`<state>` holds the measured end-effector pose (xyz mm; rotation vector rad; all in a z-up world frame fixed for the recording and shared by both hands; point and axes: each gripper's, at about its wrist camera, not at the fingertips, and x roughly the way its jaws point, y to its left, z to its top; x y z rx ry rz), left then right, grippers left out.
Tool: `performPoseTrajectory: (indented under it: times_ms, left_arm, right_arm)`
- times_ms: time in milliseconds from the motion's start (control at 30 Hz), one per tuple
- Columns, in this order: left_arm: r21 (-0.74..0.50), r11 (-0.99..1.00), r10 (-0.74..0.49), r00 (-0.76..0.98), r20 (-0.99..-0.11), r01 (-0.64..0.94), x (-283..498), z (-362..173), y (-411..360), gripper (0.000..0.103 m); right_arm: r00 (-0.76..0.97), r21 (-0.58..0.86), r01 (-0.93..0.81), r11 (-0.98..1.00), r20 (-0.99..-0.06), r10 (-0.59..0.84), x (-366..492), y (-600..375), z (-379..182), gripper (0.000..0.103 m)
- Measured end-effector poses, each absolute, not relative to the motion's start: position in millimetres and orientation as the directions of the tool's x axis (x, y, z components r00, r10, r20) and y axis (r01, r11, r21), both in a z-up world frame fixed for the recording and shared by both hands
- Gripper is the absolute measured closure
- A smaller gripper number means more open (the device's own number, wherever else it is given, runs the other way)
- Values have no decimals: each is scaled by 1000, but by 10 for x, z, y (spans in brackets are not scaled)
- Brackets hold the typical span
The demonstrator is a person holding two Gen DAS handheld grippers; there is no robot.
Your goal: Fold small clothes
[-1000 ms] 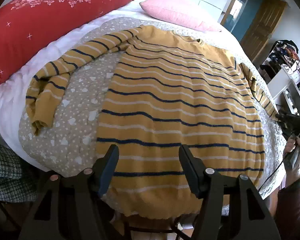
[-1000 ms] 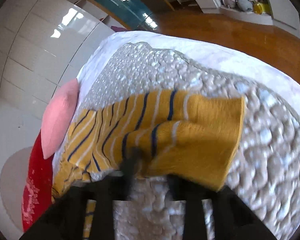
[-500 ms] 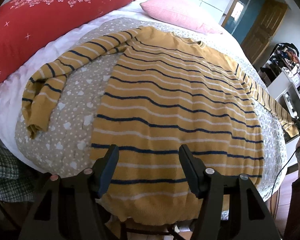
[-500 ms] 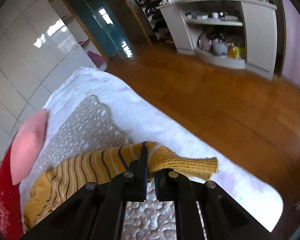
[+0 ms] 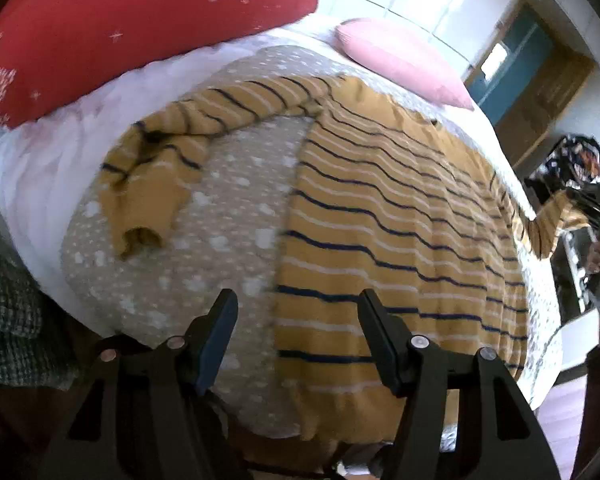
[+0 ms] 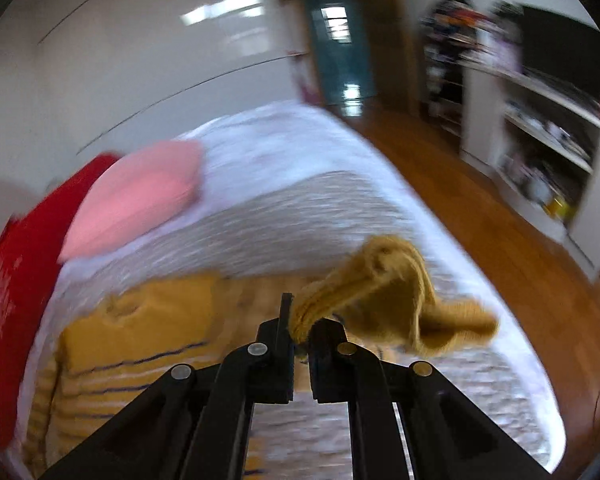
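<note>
The sweater (image 5: 400, 220) lies flat on the bed (image 5: 228, 216), its hem just beyond the wide, empty left gripper (image 5: 296, 332), while the right gripper (image 6: 300, 328) pinches its sleeve cuff (image 6: 380, 280) above the bed's edge.

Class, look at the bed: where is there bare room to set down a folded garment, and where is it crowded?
Bare dotted blanket lies between the sweater's body and its crumpled sleeve. A white sheet strip borders the red pillow. The head end, with the pink pillow, is crowded.
</note>
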<state>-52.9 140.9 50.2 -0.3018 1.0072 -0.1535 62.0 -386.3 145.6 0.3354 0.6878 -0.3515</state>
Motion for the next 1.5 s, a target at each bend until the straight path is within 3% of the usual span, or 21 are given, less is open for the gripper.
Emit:
performPoseTrajectory:
  times_ms: [300, 567, 833, 867, 933, 1100, 1267, 1500]
  left_arm:
    - [-410, 908, -290, 570, -769, -91, -545, 548, 1982, 41]
    - [-446, 879, -280, 576, -768, -168, -540, 437, 2361, 41]
    - [-469, 861, -284, 578, -765, -198, -523, 365, 2525, 41]
    - [-471, 859, -285, 579, -764, -199, -528, 360, 2537, 41]
    - [-474, 857, -284, 582, -762, -203, -536, 355, 2565, 41]
    - [-470, 856, -269, 588, -763, -218, -560, 335, 2642, 41]
    - [-474, 842, -247, 597, -763, -258, -591, 291, 2815, 41]
    - [-440, 805, -124, 614, -780, -397, -775, 280, 3349, 41]
  right_arm:
    - [668, 12, 105, 994, -742, -62, 1647, -1905, 855, 97]
    - [633, -277, -102, 955, -759, -152, 1955, -756, 207, 96]
    - [692, -519, -317, 794, -699, -180, 1755, 45, -66, 80]
    - [708, -549, -348, 760, -685, -172, 1678, 159, -91, 73]
    - [718, -560, -383, 734, -681, -145, 1580, 298, -107, 65]
    - [728, -550, -383, 743, -674, -123, 1397, 331, -21, 62]
    - [674, -368, -379, 849, -738, -19, 1211, 193, 281, 62]
    - [653, -364, -597, 715, -739, 169, 404, 905, 431, 58]
